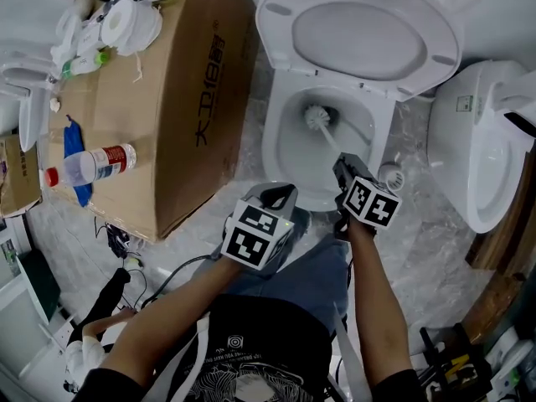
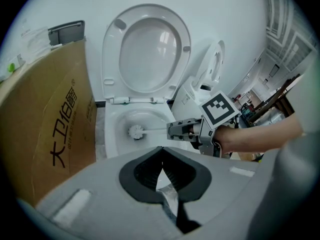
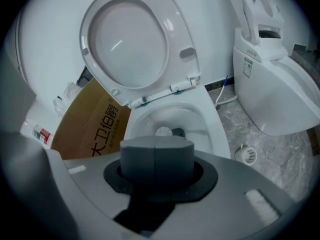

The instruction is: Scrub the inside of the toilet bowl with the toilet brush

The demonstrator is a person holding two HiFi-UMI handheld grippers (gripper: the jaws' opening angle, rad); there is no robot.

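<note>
Clenching my right gripper (image 1: 342, 166) on toilet brush (image 1: 318, 118); handle running toward 11 o'clock, head inside toilet bowl (image 1: 275, 145). Left gripper (image 1: 280, 196) hanging closed, empty.

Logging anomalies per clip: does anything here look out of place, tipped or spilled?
A bottle lies on its side atop the cardboard box; a second toilet stands beside the toilet bowl. No spill shows.

Two white ceramic toilets (image 1: 274, 141): one with raised lid at 12 o'clock, a second toilet (image 1: 469, 157) at 3 o'clock. One white plastic toilet brush (image 1: 318, 117). One round white brush holder (image 1: 390, 175). One large brown cardboard box (image 1: 167, 99) at 10 o'clock. One clear red-capped plastic bottle (image 1: 92, 164). Two grey tools: left tool (image 1: 280, 195), right tool (image 1: 342, 164).
</note>
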